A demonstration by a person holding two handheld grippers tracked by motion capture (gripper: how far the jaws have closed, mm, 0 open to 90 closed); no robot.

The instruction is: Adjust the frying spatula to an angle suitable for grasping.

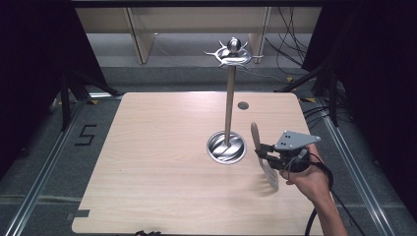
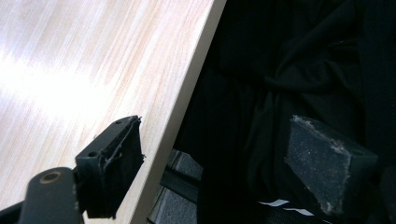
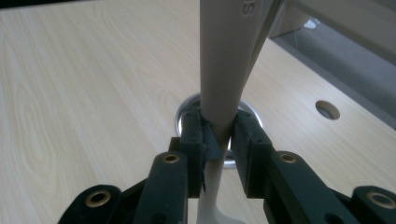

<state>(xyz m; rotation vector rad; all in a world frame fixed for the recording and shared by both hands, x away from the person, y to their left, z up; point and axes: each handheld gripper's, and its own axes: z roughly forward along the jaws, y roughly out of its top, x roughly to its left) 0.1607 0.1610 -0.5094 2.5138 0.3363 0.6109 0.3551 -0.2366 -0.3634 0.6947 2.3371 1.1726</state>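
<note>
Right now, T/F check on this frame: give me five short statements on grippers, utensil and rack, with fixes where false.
1. The right gripper is shut on the spatula handle. True.
2. The spatula already hangs from a hook on the rack. False: it is held beside the rack, above the table.
3. The left gripper holds a spoon. False: its jaws stand open with nothing between them, at the table edge.
4. The rack's round metal base stands on the table. True.
5. The spatula's handle end points up. True.

High view overlooks table (image 1: 162, 162); tool views sit close above it
</note>
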